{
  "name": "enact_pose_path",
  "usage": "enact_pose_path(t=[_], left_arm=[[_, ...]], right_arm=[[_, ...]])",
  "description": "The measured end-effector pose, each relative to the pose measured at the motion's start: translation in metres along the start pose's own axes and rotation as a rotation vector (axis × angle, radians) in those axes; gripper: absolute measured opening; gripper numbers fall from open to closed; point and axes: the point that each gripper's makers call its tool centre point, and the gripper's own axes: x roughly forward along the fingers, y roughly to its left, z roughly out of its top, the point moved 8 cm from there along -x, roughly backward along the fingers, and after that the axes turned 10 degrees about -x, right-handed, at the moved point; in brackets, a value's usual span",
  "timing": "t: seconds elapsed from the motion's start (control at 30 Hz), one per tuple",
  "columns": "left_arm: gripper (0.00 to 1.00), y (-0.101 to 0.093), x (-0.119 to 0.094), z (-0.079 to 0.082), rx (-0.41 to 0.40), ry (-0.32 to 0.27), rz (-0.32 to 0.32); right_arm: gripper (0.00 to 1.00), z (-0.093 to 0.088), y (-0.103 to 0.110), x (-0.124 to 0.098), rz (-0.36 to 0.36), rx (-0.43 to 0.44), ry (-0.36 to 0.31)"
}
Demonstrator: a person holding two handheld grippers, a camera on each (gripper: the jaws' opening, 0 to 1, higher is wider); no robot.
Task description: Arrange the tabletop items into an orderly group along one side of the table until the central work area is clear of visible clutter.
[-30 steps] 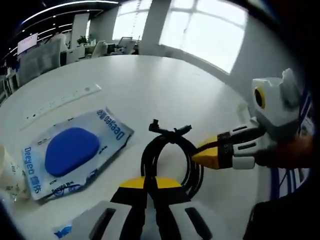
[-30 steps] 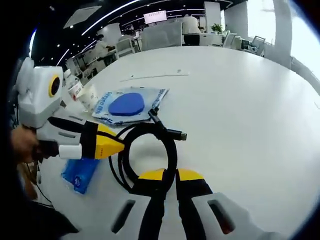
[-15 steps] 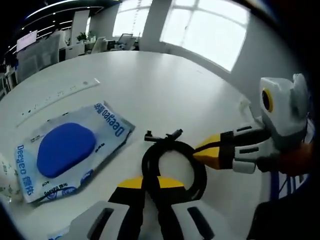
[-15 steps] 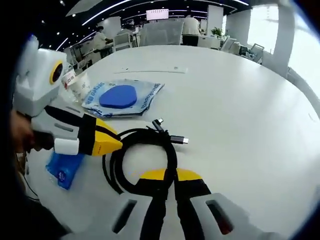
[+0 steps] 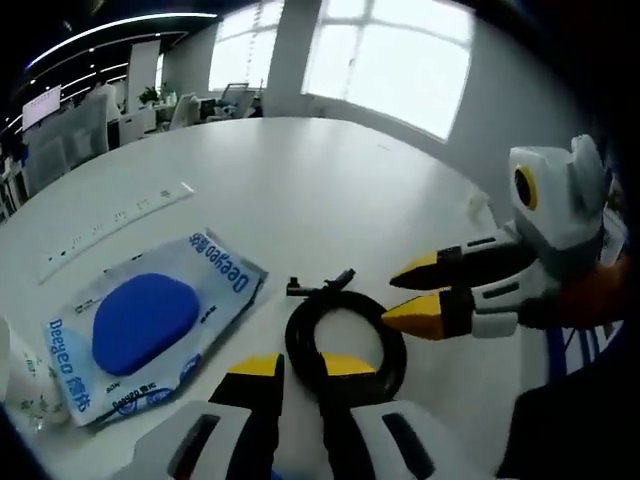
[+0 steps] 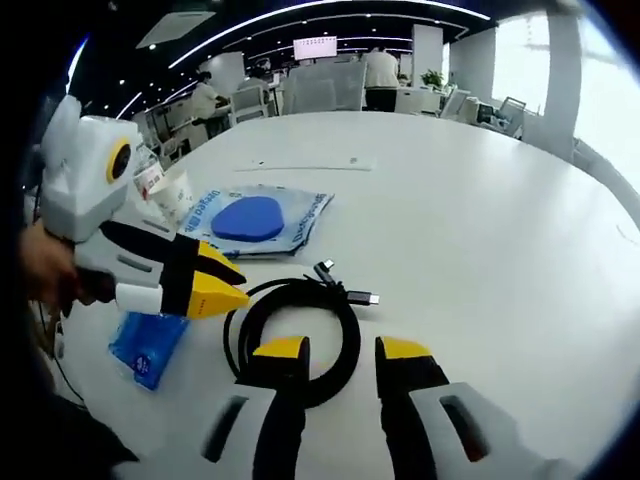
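A coiled black cable (image 5: 345, 300) lies flat on the white table (image 5: 300, 170), its plugs pointing away from me. My left gripper (image 5: 300, 365) is open, its yellow tips either side of the coil's near edge. My right gripper (image 5: 405, 292) comes in from the right, open, with its tips just beside the coil. In the right gripper view the cable (image 6: 300, 287) lies between and ahead of the right gripper's (image 6: 342, 348) spread jaws. There the left gripper (image 6: 225, 283) is slightly parted at the coil's left side, held by a hand.
A wet-wipes pack with a blue lid (image 5: 150, 325) (image 6: 255, 218) lies beyond the cable. A small blue packet (image 6: 150, 342) sits under the left gripper. A long white strip (image 5: 115, 215) (image 6: 300, 168) lies farther back. A crumpled white cup (image 5: 20, 390) is at the table edge.
Both grippers have opened and let go of the cable; the coil now rests flat on the table. Both views have pulled back slightly.
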Motion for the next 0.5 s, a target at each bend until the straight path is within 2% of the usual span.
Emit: enact_pose_path(t=[0.2, 0.43, 0.5], left_arm=[[0.18, 0.004, -0.022, 0.001, 0.016, -0.021, 0.000], [0.24, 0.023, -0.052, 0.010, 0.054, -0.061, -0.022], [0.27, 0.035, -0.058, 0.006, 0.067, -0.039, -0.021]], right_arm=[[0.36, 0.001, 0.006, -0.013, 0.009, 0.019, -0.037], [0.44, 0.008, 0.020, -0.034, 0.021, 0.011, -0.088], [0.47, 0.009, 0.025, -0.037, 0.025, 0.020, -0.098]])
